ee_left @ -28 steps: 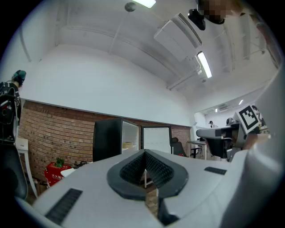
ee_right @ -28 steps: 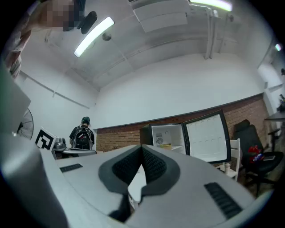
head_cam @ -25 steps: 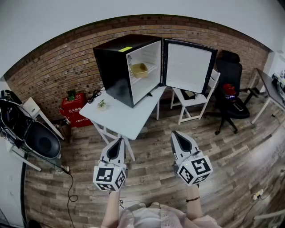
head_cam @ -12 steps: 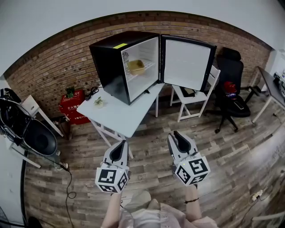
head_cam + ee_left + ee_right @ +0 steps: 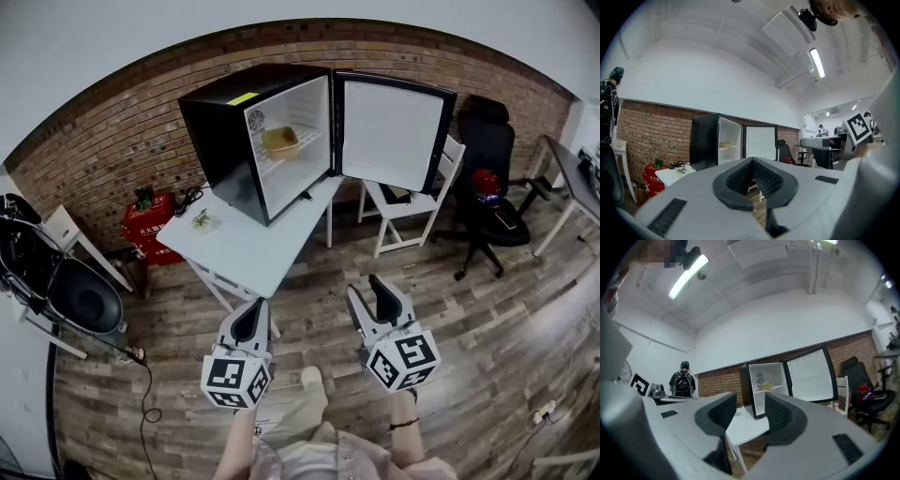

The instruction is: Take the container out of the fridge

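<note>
A black mini fridge (image 5: 230,127) stands on a white table (image 5: 248,246) with its door (image 5: 389,131) swung wide open. A yellowish container (image 5: 280,142) sits on the fridge's wire shelf, also seen as the container (image 5: 766,386) and the container (image 5: 725,145). Both grippers hang over the wooden floor, well short of the table. My left gripper (image 5: 253,306) is shut with nothing in it, its pads meeting (image 5: 752,161). My right gripper (image 5: 367,292) is open; its jaws have just been opening and the gap (image 5: 747,411) between them holds nothing.
A white chair (image 5: 412,202) stands right of the table, a black office chair (image 5: 487,173) further right. A red box (image 5: 150,222) sits by the brick wall. A small plant (image 5: 202,218) and a cable lie on the table. A person with a backpack (image 5: 683,383) stands far off.
The right gripper's jaws have spread from shut to open. Both grippers have sunk a little and moved on toward the table. The left gripper stays shut.
</note>
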`<state>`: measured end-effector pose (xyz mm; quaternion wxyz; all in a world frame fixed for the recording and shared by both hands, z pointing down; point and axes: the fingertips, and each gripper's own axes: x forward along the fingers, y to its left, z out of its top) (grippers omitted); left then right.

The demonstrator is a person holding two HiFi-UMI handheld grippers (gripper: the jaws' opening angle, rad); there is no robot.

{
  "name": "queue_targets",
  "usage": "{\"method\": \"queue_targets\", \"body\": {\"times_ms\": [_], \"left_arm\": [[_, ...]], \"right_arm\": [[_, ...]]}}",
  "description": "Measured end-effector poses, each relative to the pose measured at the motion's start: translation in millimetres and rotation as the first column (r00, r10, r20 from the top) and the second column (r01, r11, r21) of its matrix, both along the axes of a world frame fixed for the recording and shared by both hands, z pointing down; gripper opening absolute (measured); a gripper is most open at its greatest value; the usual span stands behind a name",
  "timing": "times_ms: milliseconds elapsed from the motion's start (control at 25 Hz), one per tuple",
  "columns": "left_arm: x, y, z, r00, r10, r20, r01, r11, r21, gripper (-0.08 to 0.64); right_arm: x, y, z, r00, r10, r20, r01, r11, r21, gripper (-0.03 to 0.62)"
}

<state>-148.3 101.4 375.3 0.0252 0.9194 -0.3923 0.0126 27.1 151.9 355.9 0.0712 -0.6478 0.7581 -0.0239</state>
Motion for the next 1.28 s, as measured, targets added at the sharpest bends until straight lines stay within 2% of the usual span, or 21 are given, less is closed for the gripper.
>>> {"method": "queue_targets", "body": {"times_ms": [280, 960, 1280], "left_arm": [[26.4, -50.6, 10.9, 1.0, -0.002, -0.015, 0.001, 1.0, -0.016, -0.008], [80.1, -213.6, 24.9, 1.0, -0.014, -0.024, 0.012, 0.996, -0.083, -0.008], [94.5, -253.0, 24.8, 1.0, 0.001, -0.027, -0.003, 0.997, -0.081, -0.008]], "right_arm": [[26.4, -50.3, 17.3, 1.0, -0.001, 0.019, 0.002, 0.999, -0.044, 0.17], [60.5, -219.4, 24.6, 0.996, -0.087, 0.022, 0.089, 0.992, -0.091, 0.17], [62.9, -263.0, 25.4, 0.993, -0.118, 0.003, 0.118, 0.988, -0.097, 0.17]]}}
